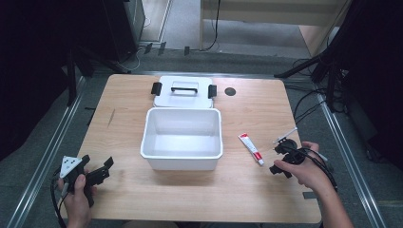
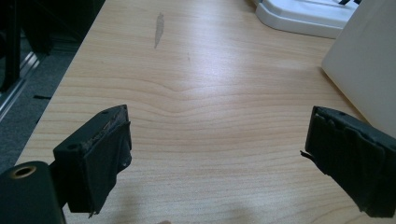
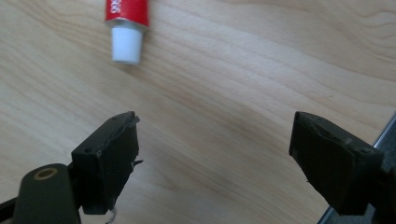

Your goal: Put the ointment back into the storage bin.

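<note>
Resting near the front left corner of the wooden surface (image 1: 123,95), the left gripper (image 1: 97,173) sits in the person's left hand (image 1: 76,199) with its jaws spread wide and nothing between them; in the left gripper view they frame bare wood, with the white wall of the bin at the right edge. Further right, at the middle of the surface, stands that open white storage bin (image 1: 182,159), empty as far as the high view shows. Its lid (image 1: 183,97), with a black handle and two black latches, lies flat just behind it, touching or nearly touching the back rim.

Right of the bin, and apart from it, lies a small red-and-white tube (image 1: 251,148). Its long axis runs diagonally, the flat crimped end toward the bin and the far side, the white cap (image 3: 126,44) toward the person and the right gripper (image 1: 280,159). That gripper, held in the right hand (image 1: 304,173), is just beside the cap end, its jaws also spread and empty. In the right gripper view the cap sits ahead of the jaws and off toward the left one, not yet between them, with the tube's body running away from the camera. A thin white object (image 1: 285,135) lies just beyond the right gripper; what it is cannot be told.

The right gripper is by far the nearer one to the tube, so the pick looks to be its job: likely a short move forward and left, closing across the tube's narrow width.
</note>
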`<state>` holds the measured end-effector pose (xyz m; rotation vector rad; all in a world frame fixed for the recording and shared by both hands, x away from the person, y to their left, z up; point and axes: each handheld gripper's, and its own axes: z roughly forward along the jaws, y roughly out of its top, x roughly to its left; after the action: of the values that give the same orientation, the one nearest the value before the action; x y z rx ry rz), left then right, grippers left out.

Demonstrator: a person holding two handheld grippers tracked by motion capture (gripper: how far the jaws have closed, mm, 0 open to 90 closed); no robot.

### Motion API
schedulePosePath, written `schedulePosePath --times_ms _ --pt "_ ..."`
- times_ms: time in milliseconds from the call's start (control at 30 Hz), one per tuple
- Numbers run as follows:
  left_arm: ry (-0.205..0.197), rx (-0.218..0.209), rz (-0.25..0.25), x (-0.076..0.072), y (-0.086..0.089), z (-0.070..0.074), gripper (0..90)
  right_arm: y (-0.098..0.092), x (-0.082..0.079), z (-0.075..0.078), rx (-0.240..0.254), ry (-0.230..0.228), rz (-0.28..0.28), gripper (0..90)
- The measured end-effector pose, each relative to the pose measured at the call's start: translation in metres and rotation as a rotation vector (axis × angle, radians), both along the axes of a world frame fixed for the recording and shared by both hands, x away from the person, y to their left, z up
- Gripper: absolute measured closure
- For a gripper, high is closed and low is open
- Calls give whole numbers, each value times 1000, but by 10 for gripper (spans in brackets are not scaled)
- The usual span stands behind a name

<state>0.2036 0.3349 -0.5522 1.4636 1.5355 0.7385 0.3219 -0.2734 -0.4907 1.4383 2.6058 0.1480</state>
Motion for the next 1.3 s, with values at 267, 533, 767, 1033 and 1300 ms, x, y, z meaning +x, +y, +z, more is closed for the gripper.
schedulePosePath --times_ms 267,533,767,1033,1300 --pt "3 -1 -2 0 0 0 77 27 21 4 -72 137 24 212" --pt "5 -5 -8 1 0 0 77 46 39 6 -48 144 38 343" --pt "8 0 -9 1 0 0 77 60 48 2 -50 159 44 437" --pt "10 -2 -10 1 0 0 78 67 58 -4 -57 141 51 483" --pt "11 -4 -15 1 0 0 78 74 66 -11 1 142 23 539"
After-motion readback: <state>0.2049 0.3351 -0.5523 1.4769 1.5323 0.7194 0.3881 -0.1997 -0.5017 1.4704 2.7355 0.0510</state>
